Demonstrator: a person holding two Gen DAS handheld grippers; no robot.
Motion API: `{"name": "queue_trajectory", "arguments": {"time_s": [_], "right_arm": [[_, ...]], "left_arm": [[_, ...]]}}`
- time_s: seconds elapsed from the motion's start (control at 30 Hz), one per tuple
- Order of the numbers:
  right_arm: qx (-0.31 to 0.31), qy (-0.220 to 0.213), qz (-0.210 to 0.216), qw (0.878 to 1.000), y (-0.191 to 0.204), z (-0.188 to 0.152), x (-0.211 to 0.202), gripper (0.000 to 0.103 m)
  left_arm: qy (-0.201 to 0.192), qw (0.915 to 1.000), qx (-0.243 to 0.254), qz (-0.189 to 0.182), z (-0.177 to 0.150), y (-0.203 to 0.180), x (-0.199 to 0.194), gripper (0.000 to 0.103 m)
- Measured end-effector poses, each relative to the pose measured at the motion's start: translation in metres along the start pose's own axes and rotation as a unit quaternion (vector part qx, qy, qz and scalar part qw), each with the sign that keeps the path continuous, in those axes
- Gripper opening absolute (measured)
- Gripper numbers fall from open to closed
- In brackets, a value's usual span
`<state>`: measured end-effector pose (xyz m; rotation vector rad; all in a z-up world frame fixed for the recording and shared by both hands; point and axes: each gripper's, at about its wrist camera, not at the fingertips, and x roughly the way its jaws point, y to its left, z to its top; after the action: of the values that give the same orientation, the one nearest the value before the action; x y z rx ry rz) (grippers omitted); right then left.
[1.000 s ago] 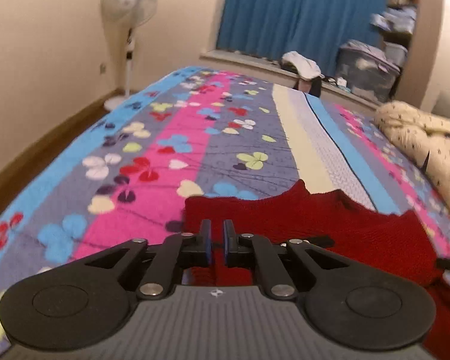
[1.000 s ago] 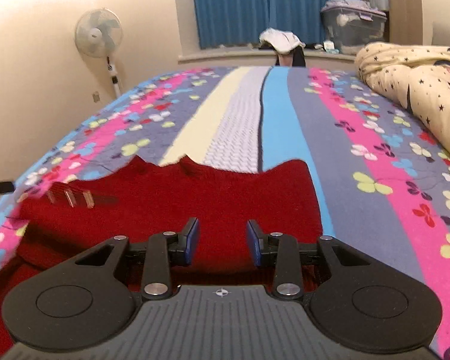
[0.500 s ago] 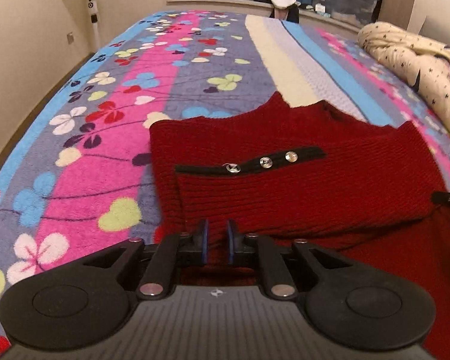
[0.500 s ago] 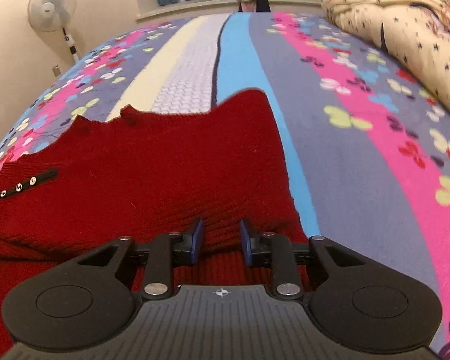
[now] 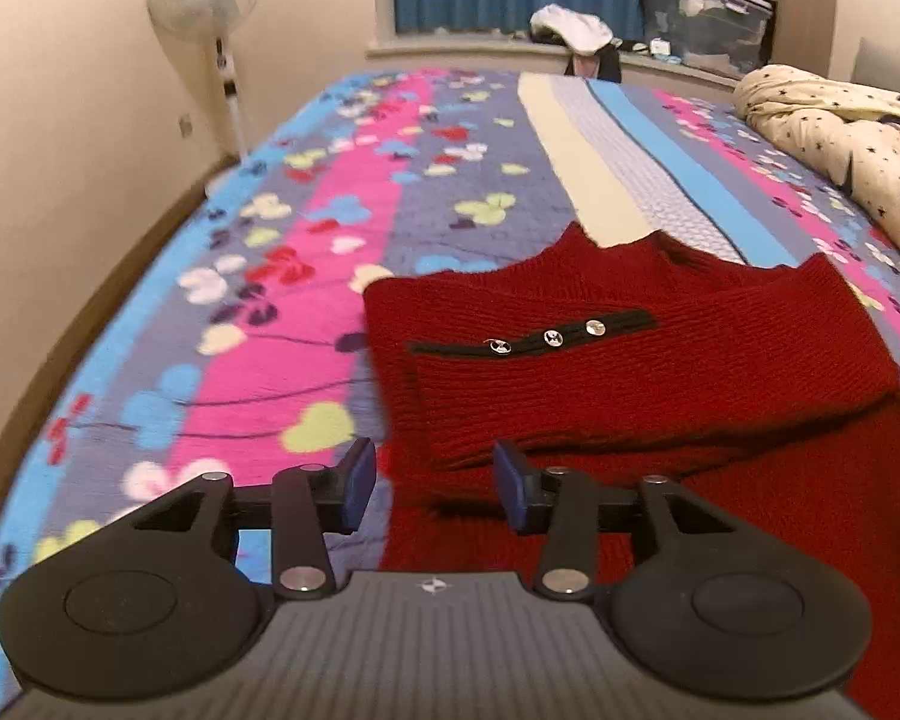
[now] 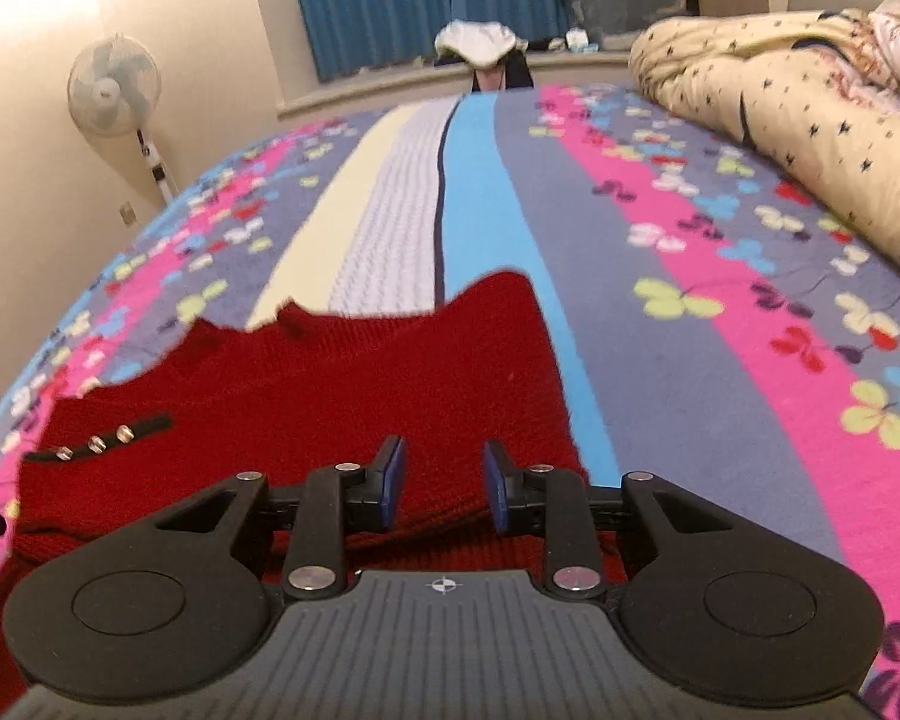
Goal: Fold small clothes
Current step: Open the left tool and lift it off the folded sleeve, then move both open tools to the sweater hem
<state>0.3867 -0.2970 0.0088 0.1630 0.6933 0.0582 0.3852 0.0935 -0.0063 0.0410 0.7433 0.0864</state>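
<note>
My left gripper [image 5: 429,483] has let go, jaws opening, nothing pinched; my right gripper [image 6: 441,483] jaws are opening too, empty. The folded red sweater [image 5: 630,360] lies near the bed's [image 5: 306,228] near edge.

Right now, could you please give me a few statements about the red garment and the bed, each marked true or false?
1. The red sweater lies on the floral blanket. True.
2. The black strip carries three silver buttons. True.
3. The sweater is blue. False: it is red.
4. The standing fan is on the bed. False: it stands beside the wall.
5. The star-print bedding covers the sweater. False: it lies apart, to the right.
</note>
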Motion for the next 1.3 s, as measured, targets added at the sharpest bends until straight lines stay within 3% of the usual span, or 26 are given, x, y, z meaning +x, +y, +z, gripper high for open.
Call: {"name": "queue_trajectory", "arguments": {"time_s": [0.17, 0.3, 0.37, 0.43, 0.47, 0.53, 0.6, 0.73, 0.83, 0.93, 1.13, 1.3], "right_arm": [[-0.001, -0.031, 0.02, 0.999, -0.008, 0.003, -0.074, 0.032], [0.025, -0.024, 0.021, 0.999, -0.034, -0.013, -0.126, 0.032], [0.046, -0.02, 0.024, 0.998, -0.049, -0.027, -0.143, 0.032], [0.053, -0.012, 0.017, 0.998, -0.064, -0.045, -0.154, 0.031], [0.058, -0.003, 0.013, 0.998, -0.071, -0.055, -0.158, 0.029], [0.077, 0.025, 0.02, 0.997, -0.088, -0.073, -0.161, 0.018], [0.08, 0.054, 0.028, 0.995, -0.101, -0.09, -0.162, 0.018], [0.042, 0.111, 0.02, 0.993, -0.124, -0.113, -0.16, 0.02], [0.049, 0.141, 0.016, 0.989, -0.14, -0.125, -0.158, 0.021], [0.066, 0.156, 0.016, 0.985, -0.149, -0.133, -0.156, 0.032], [0.039, 0.213, 0.004, 0.976, -0.144, -0.146, -0.138, 0.038], [0.025, 0.227, -0.003, 0.974, -0.142, -0.15, -0.131, 0.04]], "left_arm": [[-0.02, 0.9996, -0.007, -0.021, -0.014, 0.01, -0.067, 0.048], [-0.044, 0.9983, -0.012, -0.037, -0.041, 0.018, -0.124, 0.048], [-0.041, 0.9977, -0.023, -0.049, -0.059, 0.022, -0.143, 0.041], [-0.028, 0.9976, -0.023, -0.059, -0.083, 0.022, -0.154, 0.027], [-0.016, 0.9977, -0.019, -0.063, -0.096, 0.021, -0.158, 0.026], [0.011, 0.9973, -0.014, -0.072, -0.118, 0.023, -0.16, 0.026], [0.035, 0.9964, -0.013, -0.075, -0.137, 0.026, -0.161, 0.026], [0.078, 0.9932, -0.022, -0.084, -0.162, 0.041, -0.153, 0.026], [0.119, 0.9885, -0.037, -0.085, -0.177, 0.051, -0.144, 0.026], [0.155, 0.9828, -0.045, -0.091, -0.186, 0.052, -0.136, 0.028], [0.168, 0.9817, -0.031, -0.083, -0.188, 0.049, -0.127, 0.032], [0.182, 0.9794, -0.031, -0.083, -0.19, 0.049, -0.124, 0.032]]}}
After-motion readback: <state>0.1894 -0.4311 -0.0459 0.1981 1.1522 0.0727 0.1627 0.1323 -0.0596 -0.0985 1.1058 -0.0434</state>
